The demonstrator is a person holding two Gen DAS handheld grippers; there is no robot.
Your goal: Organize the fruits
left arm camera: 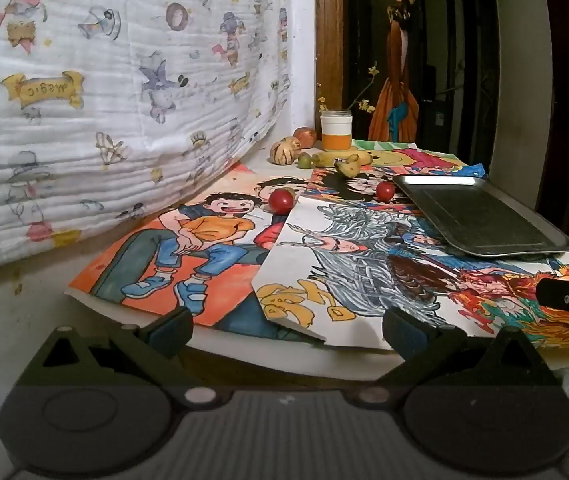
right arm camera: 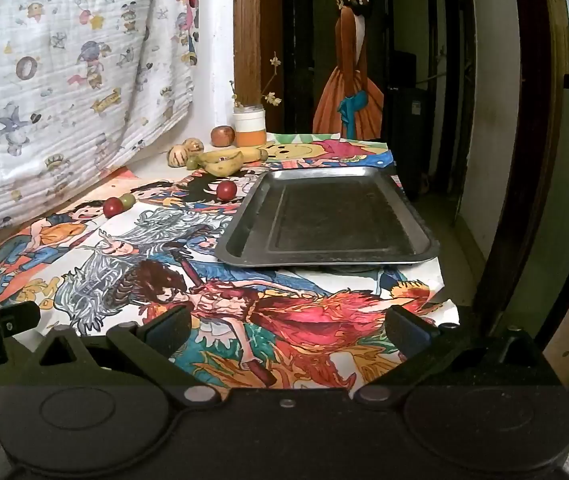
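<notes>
Now we hold both grippers low at the near edge of the worktop (right arm camera: pixel 244 172), which is covered with coloured cartoon drawings (left arm camera: pixel 188 248); the left gripper (left arm camera: pixel 286 326) has its fingers (left arm camera: pixel 170 326) wide apart, with nothing between them; on the far left hangs a white printed cloth (left arm camera: pixel 104 100); at the back left we see the fruits together: two pale striped ones (left arm camera: pixel 282 151), a reddish one (left arm camera: pixel 305 136), a small green one (left arm camera: pixel 304 160) and some bananas (left arm camera: pixel 340 160), just beside a white and orange jar (left arm camera: pixel 336 130); nearer lie two red fruits (right arm camera: pixel 111 207), well apart, one touching a small green fruit (right arm camera: pixel 127 200); the metal tray (right arm camera: pixel 420 240) stands at the right; the right gripper (right arm camera: pixel 286 326) also has wide fingers (right arm camera: pixel 406 328), holding nothing.
</notes>
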